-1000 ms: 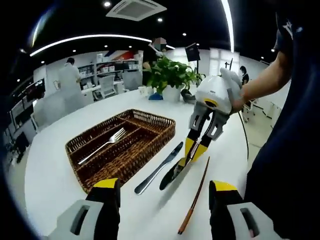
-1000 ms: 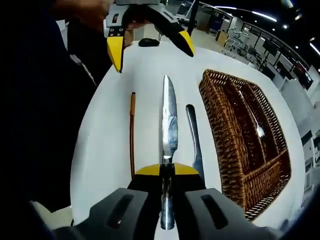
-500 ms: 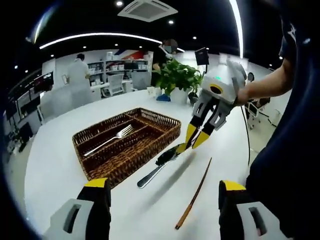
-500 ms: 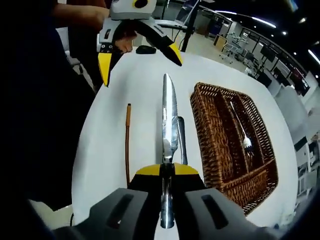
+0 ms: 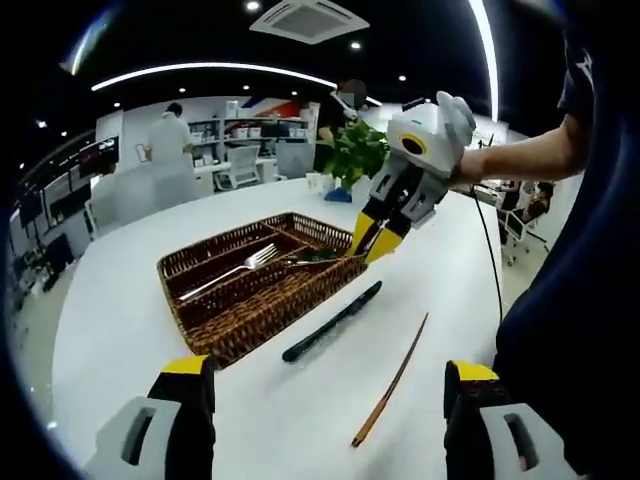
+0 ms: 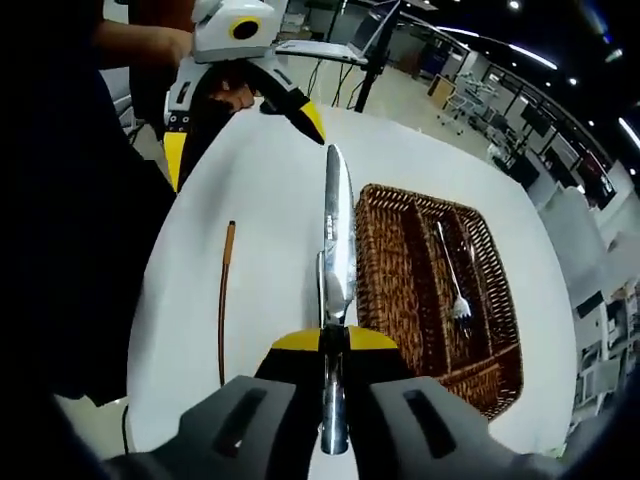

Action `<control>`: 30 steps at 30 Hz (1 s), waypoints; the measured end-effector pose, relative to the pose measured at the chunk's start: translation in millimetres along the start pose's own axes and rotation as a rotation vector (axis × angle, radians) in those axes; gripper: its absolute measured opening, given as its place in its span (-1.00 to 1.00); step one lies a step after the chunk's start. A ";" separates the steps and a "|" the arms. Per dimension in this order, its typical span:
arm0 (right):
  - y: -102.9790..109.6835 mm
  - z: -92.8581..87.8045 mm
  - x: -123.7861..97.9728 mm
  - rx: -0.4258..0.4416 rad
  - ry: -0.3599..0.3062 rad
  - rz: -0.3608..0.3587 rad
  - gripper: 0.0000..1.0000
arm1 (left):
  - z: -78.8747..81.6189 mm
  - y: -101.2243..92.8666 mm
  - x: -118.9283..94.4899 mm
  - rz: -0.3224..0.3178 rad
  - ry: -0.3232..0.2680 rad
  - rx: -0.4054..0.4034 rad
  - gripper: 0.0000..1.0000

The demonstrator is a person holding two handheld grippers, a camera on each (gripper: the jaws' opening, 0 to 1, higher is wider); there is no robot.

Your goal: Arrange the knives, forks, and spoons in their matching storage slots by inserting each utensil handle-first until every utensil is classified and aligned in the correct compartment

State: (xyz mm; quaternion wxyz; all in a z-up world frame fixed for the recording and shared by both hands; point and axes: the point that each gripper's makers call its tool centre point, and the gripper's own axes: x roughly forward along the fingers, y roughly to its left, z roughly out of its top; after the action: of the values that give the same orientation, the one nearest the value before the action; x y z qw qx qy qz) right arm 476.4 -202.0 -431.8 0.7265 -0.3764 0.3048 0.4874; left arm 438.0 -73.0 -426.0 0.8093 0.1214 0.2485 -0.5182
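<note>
While right tongs (image 6: 335, 340) clamp knife (image 6: 337, 235) — raised over basket (image 6: 495, 360).

White table (image 5: 120, 330): wicker tray (image 5: 240, 320), dark knife (image 5: 333, 322), brown chopstick (image 5: 390, 382)

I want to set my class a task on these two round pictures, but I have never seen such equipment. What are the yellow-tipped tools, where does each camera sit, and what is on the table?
A person holds a two-jaw gripper in each hand, with a fisheye camera on each. In the left gripper view, the left gripper is open and empty. The right gripper is shut on a knife, carried above the wicker tray. In the tray lies a fork. On the white table lie another knife and a thin brown stick.
</note>
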 end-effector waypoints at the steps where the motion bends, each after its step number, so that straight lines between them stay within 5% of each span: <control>1: -3.7 1.4 1.1 -0.010 0.005 0.002 -0.93 | -0.6 0.5 -0.9 0.003 -0.001 0.000 0.99; 30: -65.9 -1.1 66.5 -0.020 0.145 0.085 -0.92 | -17.0 3.1 -12.6 0.026 0.036 0.006 0.99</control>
State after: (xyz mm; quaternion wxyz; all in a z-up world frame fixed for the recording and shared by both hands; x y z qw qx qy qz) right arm 560.7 -187.0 -469.8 0.6772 -0.4047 0.3675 0.4925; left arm 431.7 -54.1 -433.9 0.8109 0.1364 0.2599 -0.5062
